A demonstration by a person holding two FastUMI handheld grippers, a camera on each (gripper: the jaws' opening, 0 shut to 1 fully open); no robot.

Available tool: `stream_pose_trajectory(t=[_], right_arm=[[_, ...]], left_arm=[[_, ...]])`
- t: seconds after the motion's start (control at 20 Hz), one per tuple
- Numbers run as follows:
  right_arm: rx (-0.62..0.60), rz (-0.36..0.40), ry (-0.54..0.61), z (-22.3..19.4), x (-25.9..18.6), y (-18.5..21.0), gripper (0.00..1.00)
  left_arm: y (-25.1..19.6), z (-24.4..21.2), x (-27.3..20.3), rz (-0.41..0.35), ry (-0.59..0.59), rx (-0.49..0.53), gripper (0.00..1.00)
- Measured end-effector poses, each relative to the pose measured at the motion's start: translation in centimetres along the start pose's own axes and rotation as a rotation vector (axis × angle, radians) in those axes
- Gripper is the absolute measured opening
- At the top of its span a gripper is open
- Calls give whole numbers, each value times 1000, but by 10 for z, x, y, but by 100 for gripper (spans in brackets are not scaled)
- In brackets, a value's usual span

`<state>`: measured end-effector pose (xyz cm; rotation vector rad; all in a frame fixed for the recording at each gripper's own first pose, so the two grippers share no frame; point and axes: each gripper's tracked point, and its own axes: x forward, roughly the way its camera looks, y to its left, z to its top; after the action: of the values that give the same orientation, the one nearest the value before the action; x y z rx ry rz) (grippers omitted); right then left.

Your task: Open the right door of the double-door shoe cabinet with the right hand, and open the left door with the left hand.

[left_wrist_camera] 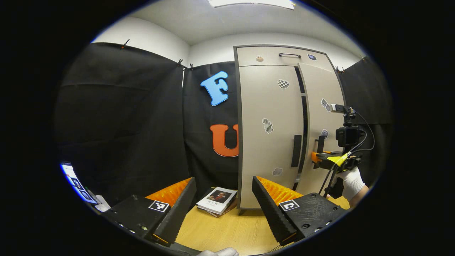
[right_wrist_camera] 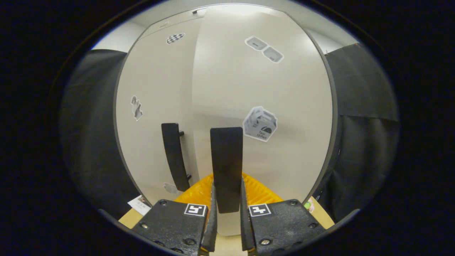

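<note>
The beige shoe cabinet [left_wrist_camera: 270,117] stands on a wooden table, a short way ahead of my left gripper [left_wrist_camera: 224,202], which is open with nothing between its fingers. The left door's dark vertical handle [left_wrist_camera: 296,150] is beyond my left gripper's right finger. The right door [left_wrist_camera: 320,106] stands slightly ajar, with a dark gap along its inner edge. In the right gripper view, my right gripper [right_wrist_camera: 226,199] is shut on the right door's handle [right_wrist_camera: 226,160]. The left door's handle [right_wrist_camera: 174,156] is just to its left. The right gripper [left_wrist_camera: 321,158] also shows at that handle in the left gripper view, held by a gloved hand [left_wrist_camera: 350,183].
A book [left_wrist_camera: 217,201] lies on the table [left_wrist_camera: 231,231] in front of the cabinet's left corner. A lit screen [left_wrist_camera: 76,183] sits at the far left. Black cloth walls close in on both sides. A top drawer with a handle [left_wrist_camera: 289,55] tops the cabinet.
</note>
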<state>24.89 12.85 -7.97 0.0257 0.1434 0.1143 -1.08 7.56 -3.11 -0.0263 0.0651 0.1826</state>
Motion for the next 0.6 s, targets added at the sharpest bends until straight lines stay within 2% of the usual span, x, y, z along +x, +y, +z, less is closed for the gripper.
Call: stream_pose_trajectory(t=[0.6], right_arm=[[25,29,1,-11,-56,-26,29]], left_arm=[[-31,3,-20,-60,-8,2,96]])
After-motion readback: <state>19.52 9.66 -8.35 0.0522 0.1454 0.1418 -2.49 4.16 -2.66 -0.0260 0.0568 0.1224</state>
